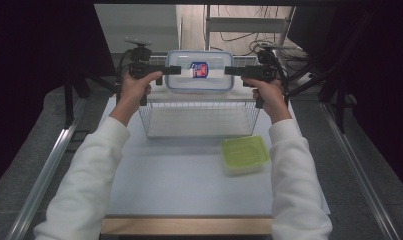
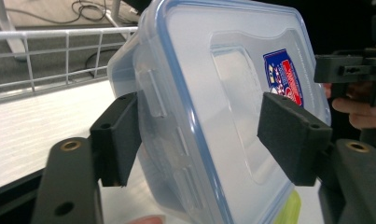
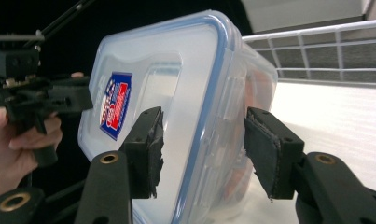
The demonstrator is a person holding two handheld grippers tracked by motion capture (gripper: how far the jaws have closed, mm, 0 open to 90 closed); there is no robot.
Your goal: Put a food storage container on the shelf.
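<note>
A person in white sleeves holds a clear plastic food container with a blue-sealed lid between two hand-held grippers, above the far rim of a white wire basket on the table. In the high view the left gripper reaches in from the left and the right gripper from the right, each straddling a short end of the container, which stands tipped so that its lid, bearing a red-and-blue label, faces the camera. In the left gripper view, the left gripper has its jaws set wide around the container's edge: one black pad lies against the side wall by a lid clasp, while the other stands off the lid with a visible gap, so the jaws straddle the container without clamping it. In the right gripper view, the right gripper likewise straddles the opposite edge, one worn pad close to the lid and the other just beside the clear wall; whether either pad presses on the plastic cannot be told. Something orange shows dimly through the container's wall there. A lime-green lidded container sits on the table near the basket's right front corner, just beside the person's right sleeve.
</note>
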